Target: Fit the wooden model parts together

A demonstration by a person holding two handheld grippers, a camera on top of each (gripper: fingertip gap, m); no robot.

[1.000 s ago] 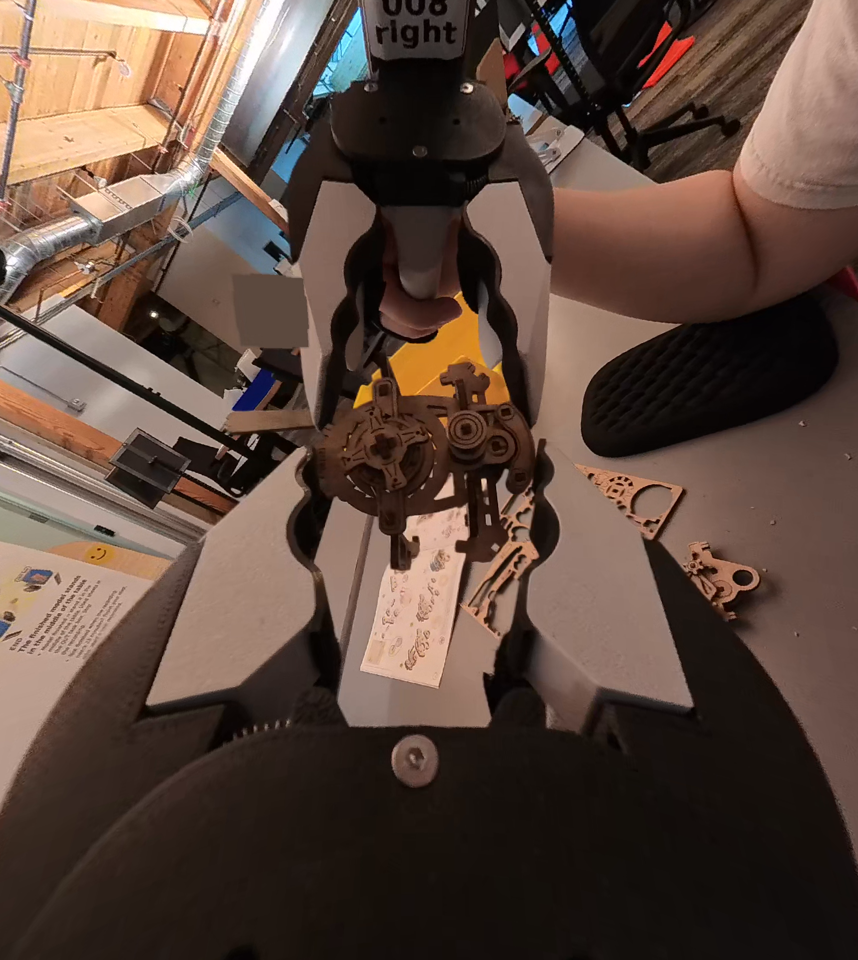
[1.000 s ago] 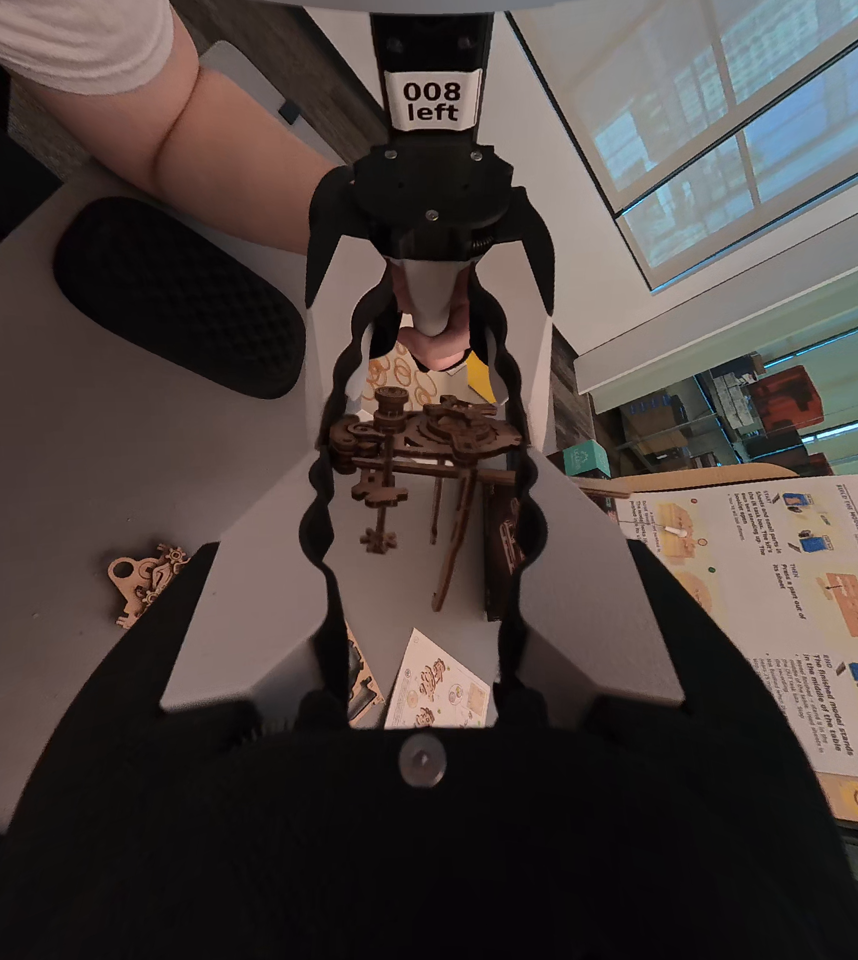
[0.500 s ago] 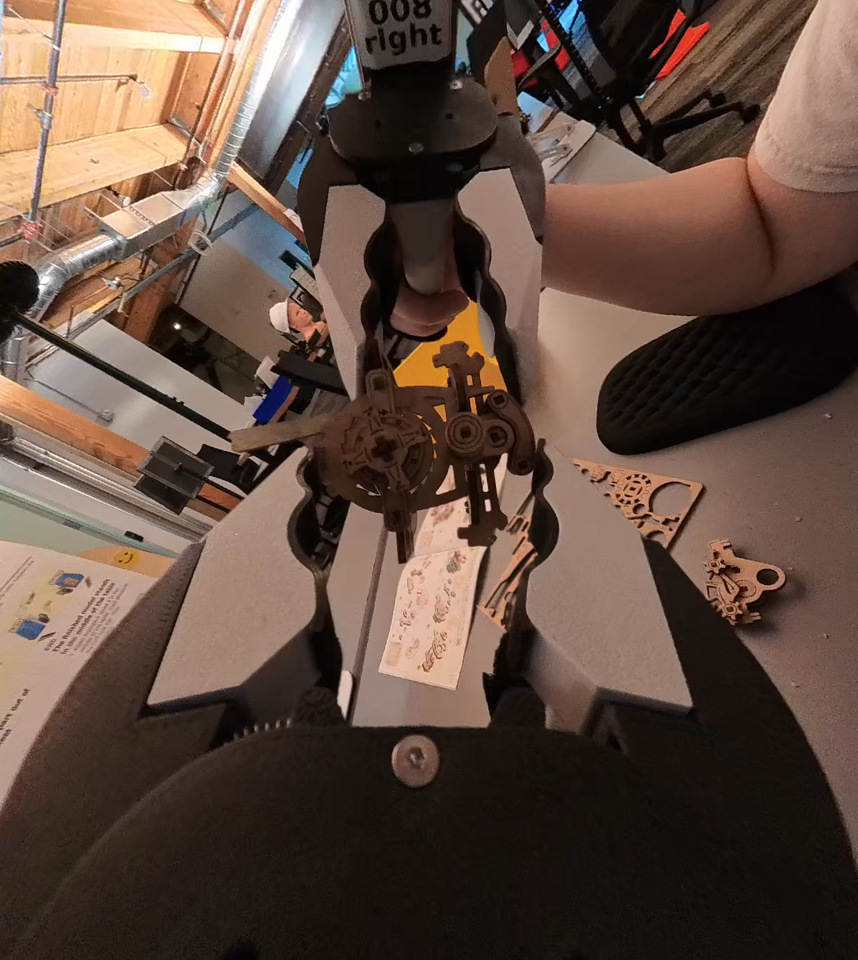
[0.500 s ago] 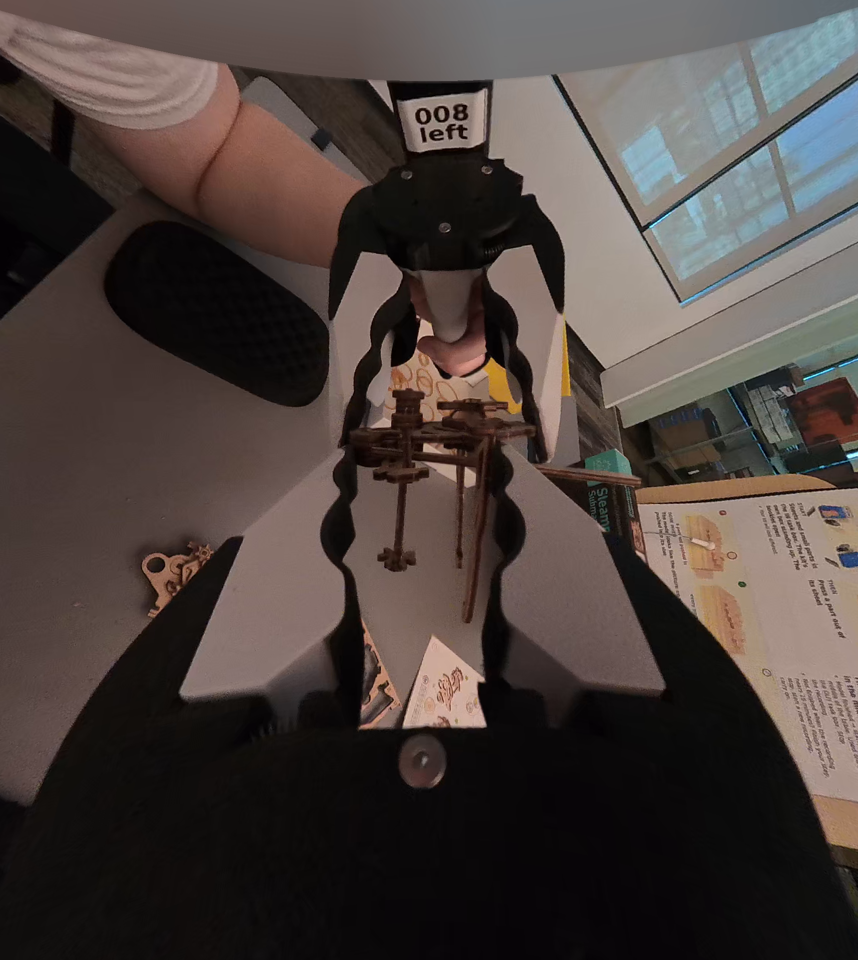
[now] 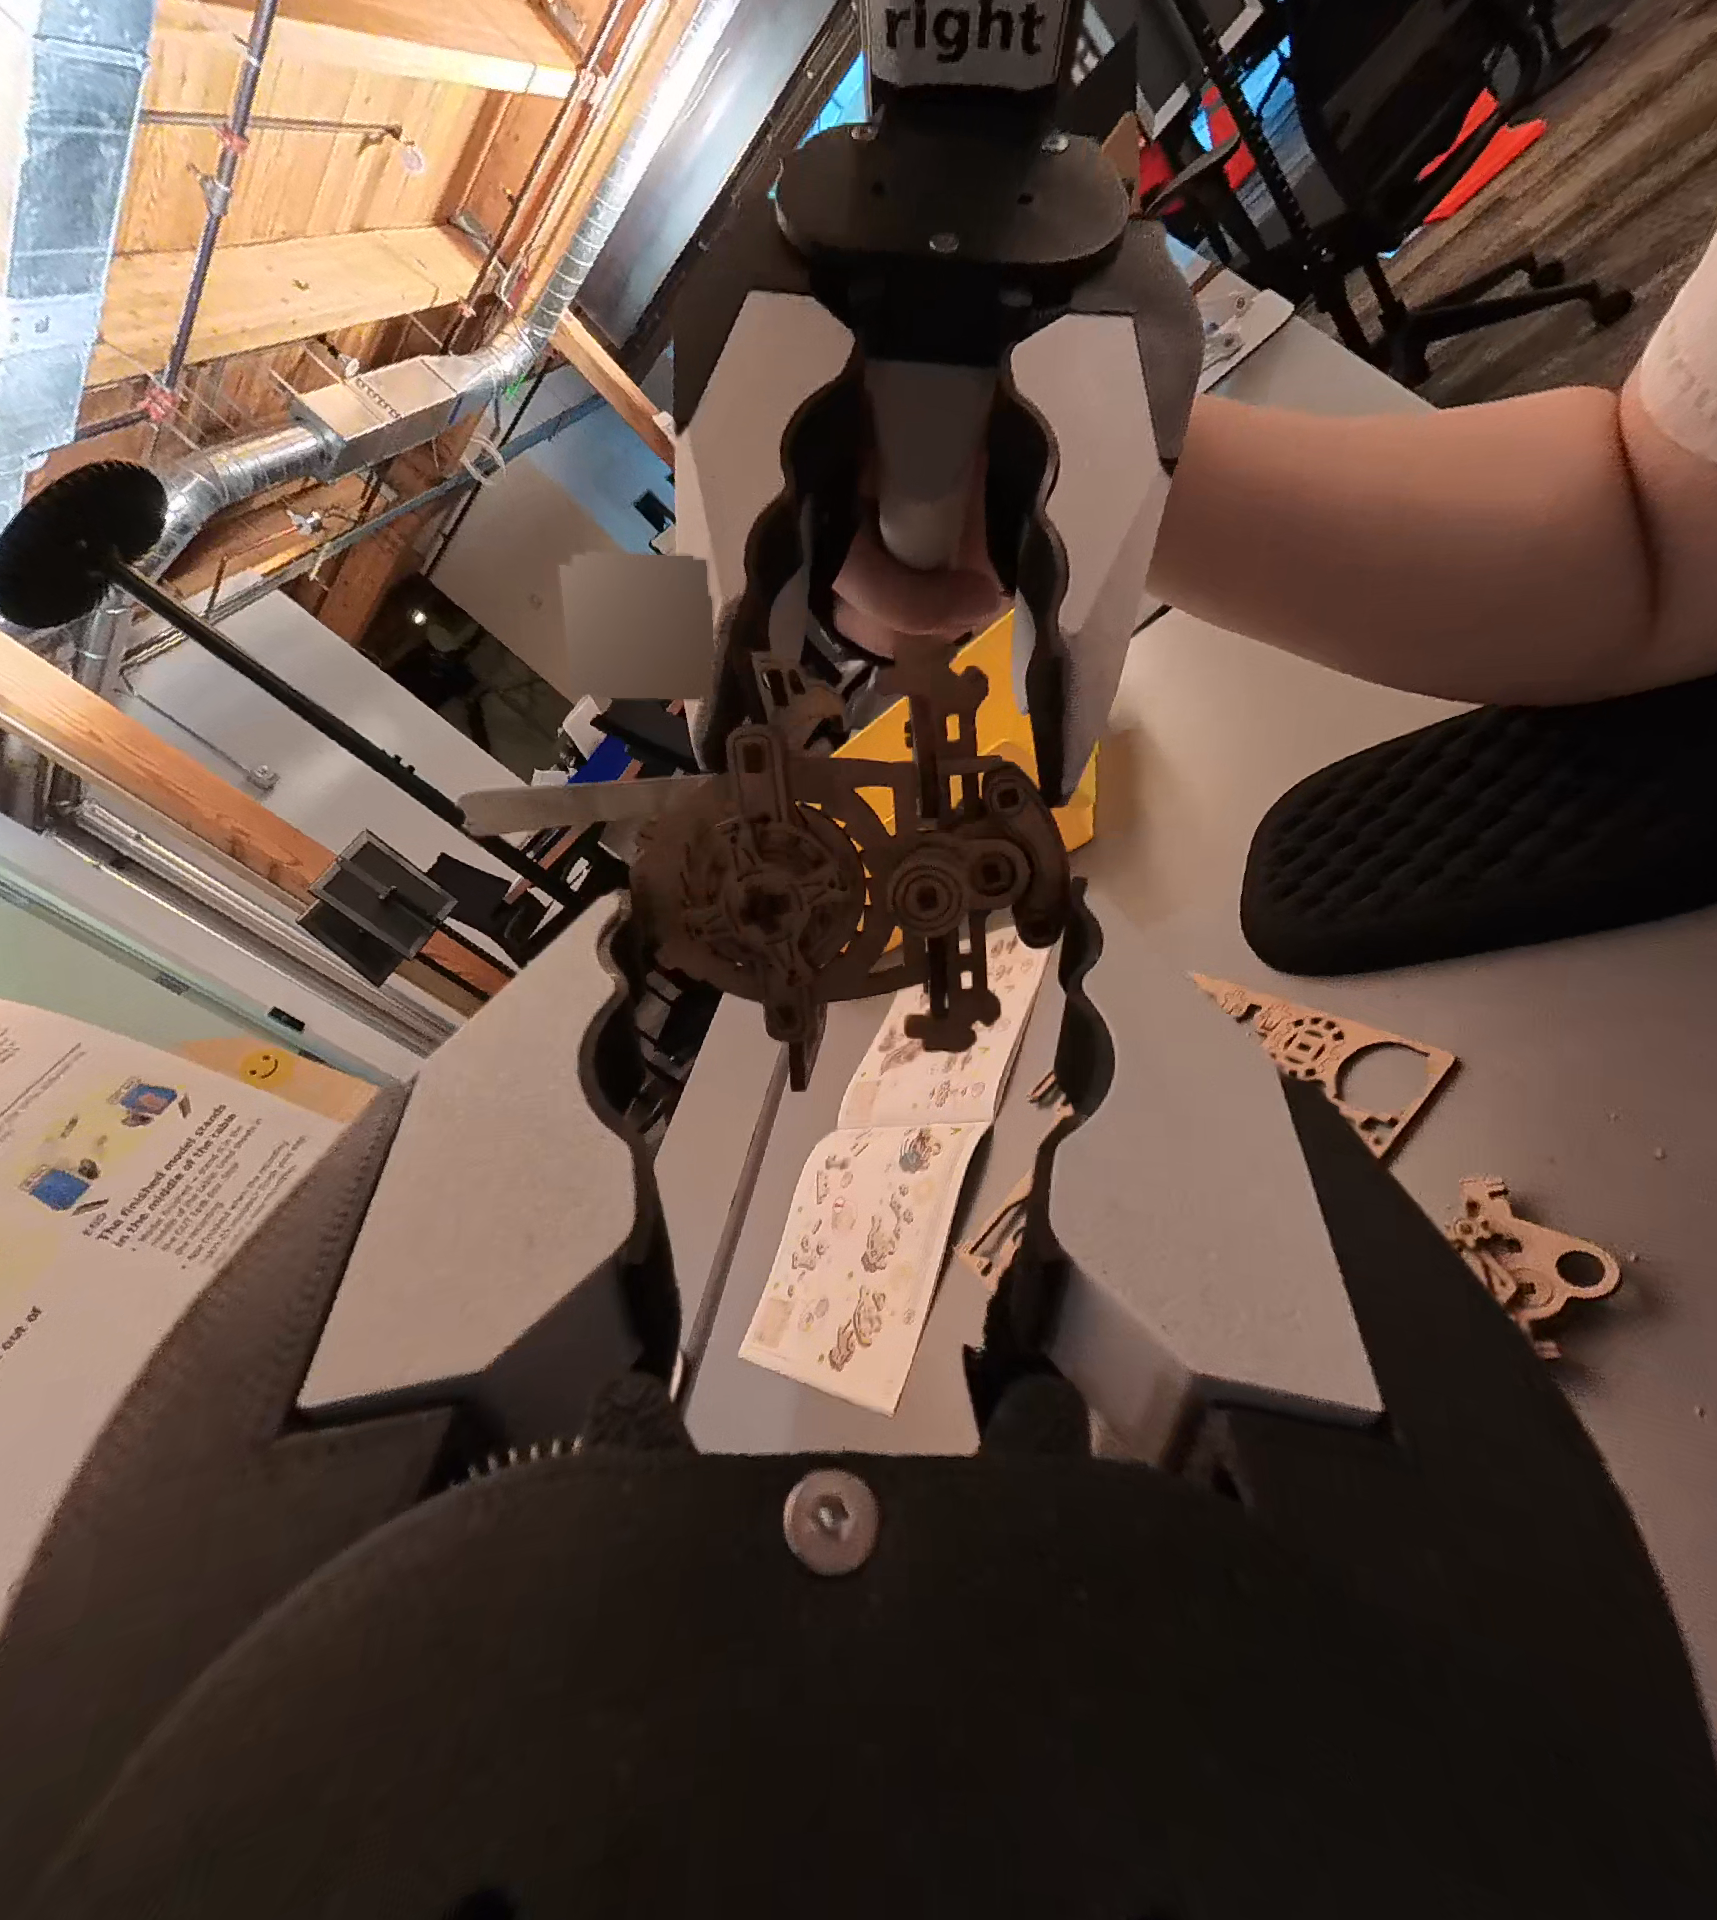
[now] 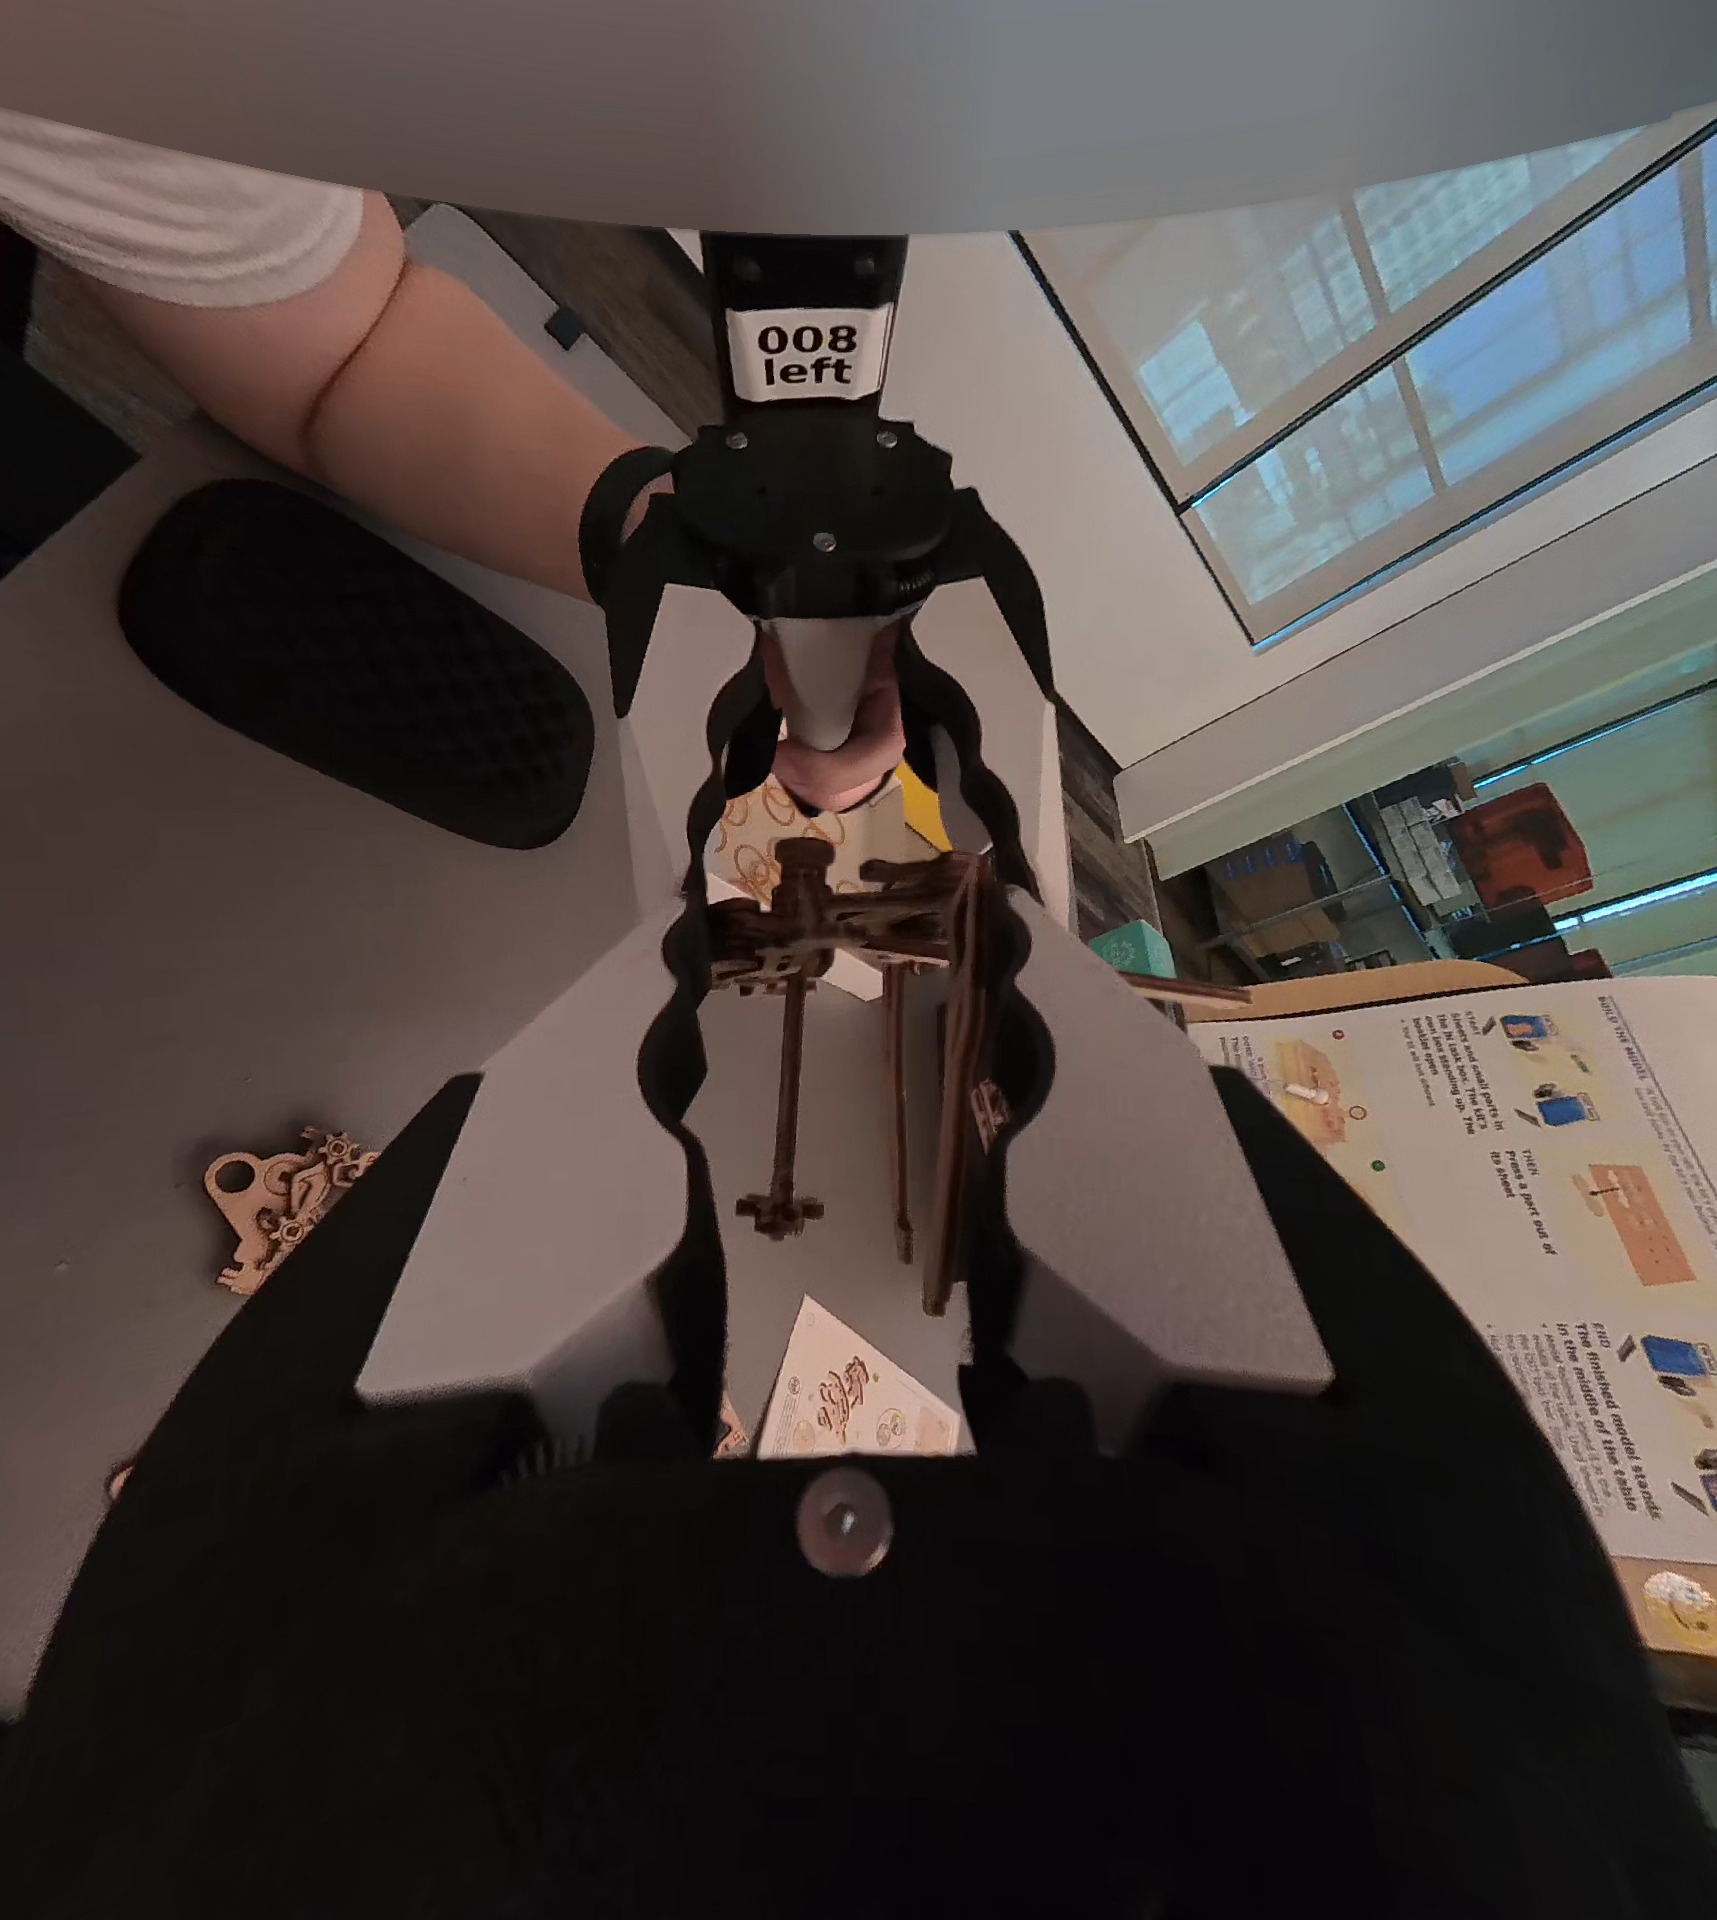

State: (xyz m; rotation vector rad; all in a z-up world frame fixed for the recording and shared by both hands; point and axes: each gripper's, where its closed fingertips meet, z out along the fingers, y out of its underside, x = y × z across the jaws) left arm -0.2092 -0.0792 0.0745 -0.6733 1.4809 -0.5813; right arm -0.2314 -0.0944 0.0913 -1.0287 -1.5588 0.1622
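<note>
Left gripper: jaws clamped on the wooden model.
Right gripper: jaws clamped on its far side.
Technique: hold level above the table; press gently.

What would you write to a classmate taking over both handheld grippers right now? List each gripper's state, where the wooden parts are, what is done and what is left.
Left gripper: closed on the dark brown wooden gear assembly, held in the air above the grey table.
Right gripper: faces it and appears closed on the same assembly from the other side.
Loose on the table: pale triangular wooden fretwork panel, small pale wooden geared piece, paper instruction leaflet.
Done: gears and axles are joined into one assembly.
Left: probably fitting the two loose pieces. Never release both grippers at once.
</note>
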